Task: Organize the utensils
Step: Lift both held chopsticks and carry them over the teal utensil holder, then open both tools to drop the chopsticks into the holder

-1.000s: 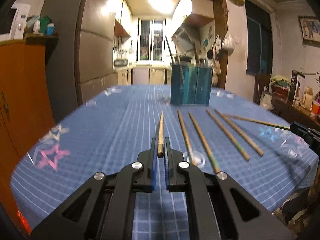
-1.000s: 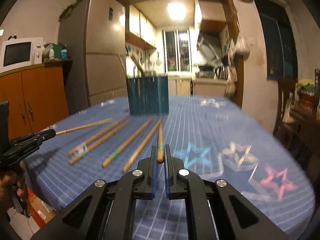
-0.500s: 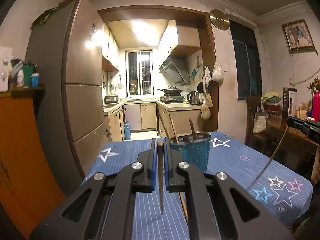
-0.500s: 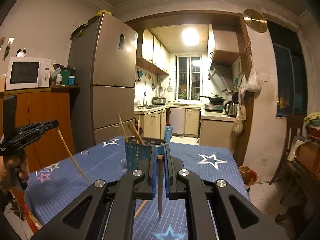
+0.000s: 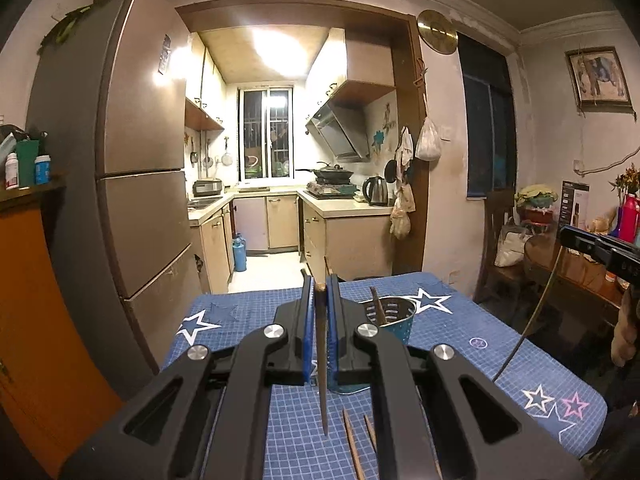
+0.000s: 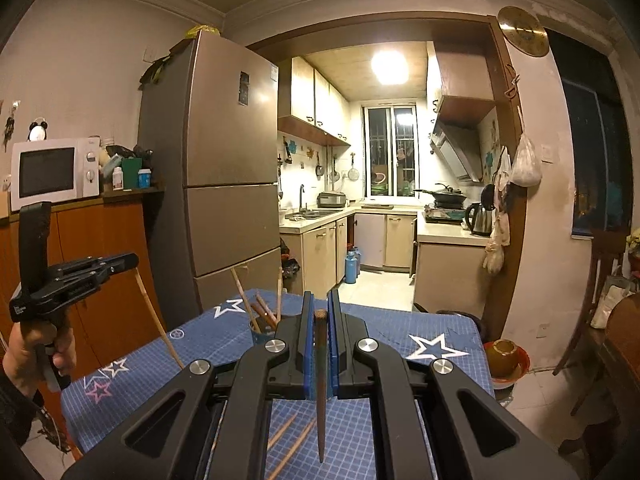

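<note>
Both claws clamped on one chopstick each, tips dangling: left claw [image 5: 320, 320], right claw [image 6: 320, 332]. Holder [image 5: 390, 320] on blue surface [image 5: 460, 344] ahead (a few sticks already inside). Line tip over rim first, then lower, release late.

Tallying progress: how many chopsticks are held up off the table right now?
2. The left gripper pinches one chopstick, hanging tip down; the right gripper pinches the other chopstick. No more seem hidden.
</note>
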A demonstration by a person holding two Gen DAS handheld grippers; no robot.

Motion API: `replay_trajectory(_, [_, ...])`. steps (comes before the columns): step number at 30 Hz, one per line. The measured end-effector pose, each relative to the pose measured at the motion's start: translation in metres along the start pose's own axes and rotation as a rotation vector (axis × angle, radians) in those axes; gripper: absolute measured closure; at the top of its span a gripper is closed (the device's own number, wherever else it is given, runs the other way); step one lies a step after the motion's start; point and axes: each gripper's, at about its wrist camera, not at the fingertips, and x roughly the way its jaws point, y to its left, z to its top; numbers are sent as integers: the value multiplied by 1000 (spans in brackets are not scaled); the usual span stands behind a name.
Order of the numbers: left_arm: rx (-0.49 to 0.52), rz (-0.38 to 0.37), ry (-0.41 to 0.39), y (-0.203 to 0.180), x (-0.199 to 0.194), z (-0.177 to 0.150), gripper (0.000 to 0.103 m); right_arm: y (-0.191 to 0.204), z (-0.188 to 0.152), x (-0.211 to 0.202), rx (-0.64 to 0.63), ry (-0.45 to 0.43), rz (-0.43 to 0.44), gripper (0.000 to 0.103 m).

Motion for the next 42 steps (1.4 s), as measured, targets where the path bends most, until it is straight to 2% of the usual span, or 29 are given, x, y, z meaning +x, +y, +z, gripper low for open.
replay_trajectory(7, [1, -11, -4, -2, 11, 29, 98, -2, 30, 15, -8, -9, 4, 95])
replay_trajectory(16, [-4, -5, -71, -10, 28, 94, 98, -4, 90, 56, -15, -50, 27, 95])
replay_trajectory(23, [-2, 7, -98, -19, 65, 123, 98, -4, 120, 94, -22, -72, 33, 95])
replay_trajectory(31, [-4, 0, -45, -19, 109, 109, 98, -2, 114, 142, -23, -39, 49, 95])
replay_trajectory(42, [-7, -10, 34, -14, 145, 74, 98, -5, 72, 188, 0, 50, 64, 95])
